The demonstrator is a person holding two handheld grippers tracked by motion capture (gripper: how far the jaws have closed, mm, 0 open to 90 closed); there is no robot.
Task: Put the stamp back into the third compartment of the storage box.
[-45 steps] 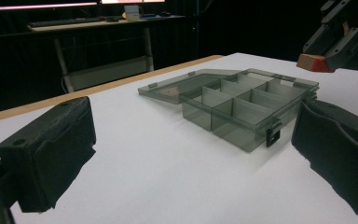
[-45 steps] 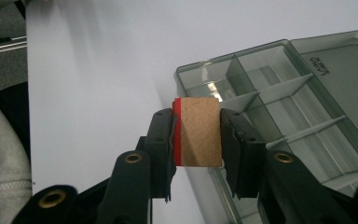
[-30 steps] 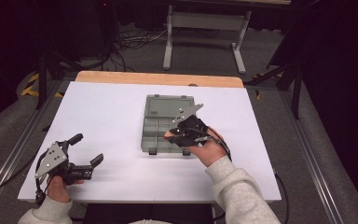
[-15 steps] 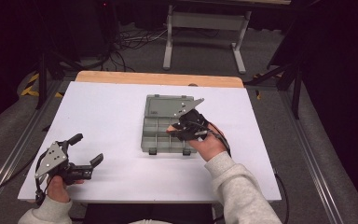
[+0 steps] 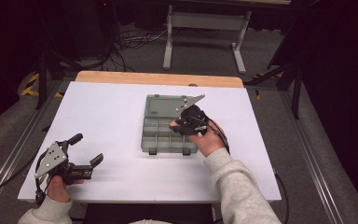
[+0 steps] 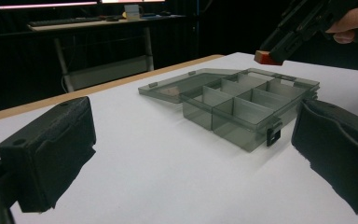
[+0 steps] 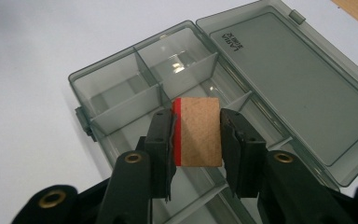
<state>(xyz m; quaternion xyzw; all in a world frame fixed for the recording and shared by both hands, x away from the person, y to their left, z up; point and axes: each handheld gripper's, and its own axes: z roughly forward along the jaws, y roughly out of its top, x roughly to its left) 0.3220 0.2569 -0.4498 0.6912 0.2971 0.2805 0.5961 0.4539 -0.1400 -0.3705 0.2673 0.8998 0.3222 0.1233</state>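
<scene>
- On the white table top [image 5: 121, 116], seen from the high view, lies a smoky grey, see-through compartment box [image 5: 168, 135]; its lid [image 5: 165, 105] is swung fully open and rests flat on the table on the far side of the box
- Beyond the white surface a strip of bare wood [image 5: 158, 78] shows along the table's far edge; past it is a dark floor with cables and a metal stand
- Held over the right side of the box is the right gripper [image 5: 179, 123], in the person's right hand [image 5: 209, 140]; a pale grey sleeve runs in from the bottom edge
- Seen in the right gripper view, the right gripper [image 7: 196, 135] has its two black jaws clamped on a small block [image 7: 198, 132]; the block's facing side is tan and cork-like, with a red strip down its left edge
- Behind the block in that view the box [image 7: 121, 100] shows its dividers and several compartments; which compartment the block hangs above I cannot tell
- Near the table's front left corner, well apart from the box, is the left gripper [image 5: 86, 149], held in the left hand [image 5: 58, 186]; its jaws stand wide apart and grip nothing
- Seen in the left gripper view, the box [image 6: 247, 109] sits between the two spread jaws, farther off; the block's [image 6: 266, 58] red end hangs above the box's far side, gripped by the right gripper [image 6: 291, 37]
</scene>
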